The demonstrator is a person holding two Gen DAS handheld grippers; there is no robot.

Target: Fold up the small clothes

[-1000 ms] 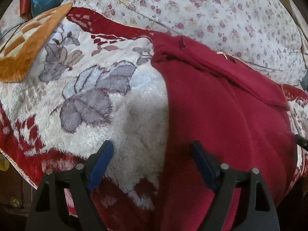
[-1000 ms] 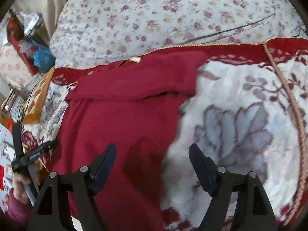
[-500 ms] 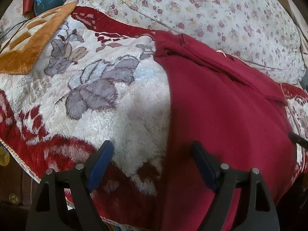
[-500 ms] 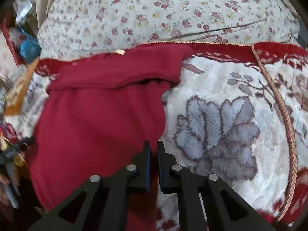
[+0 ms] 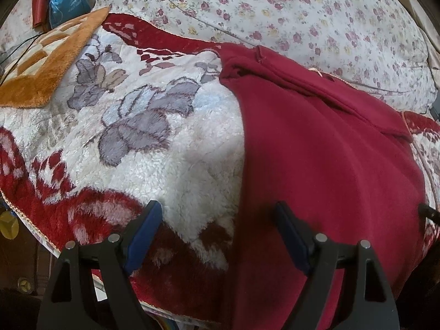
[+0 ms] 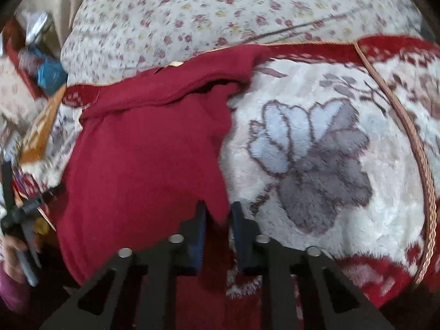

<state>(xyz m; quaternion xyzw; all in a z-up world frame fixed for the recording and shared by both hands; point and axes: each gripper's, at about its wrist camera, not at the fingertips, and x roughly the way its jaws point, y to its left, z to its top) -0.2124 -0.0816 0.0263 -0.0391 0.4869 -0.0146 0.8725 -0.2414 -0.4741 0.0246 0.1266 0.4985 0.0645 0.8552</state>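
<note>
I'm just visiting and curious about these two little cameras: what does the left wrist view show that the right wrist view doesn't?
Only the left wrist view shows the left gripper with its jaws wide apart and nothing between them, plus much more of the orange mat.

Only the right wrist view shows the right gripper, whose jaws have just been closing, pinching an edge of the red garment, and a person's hand at the left edge.

Both show the garment, the fluffy blanket and the flowered quilt.
</note>
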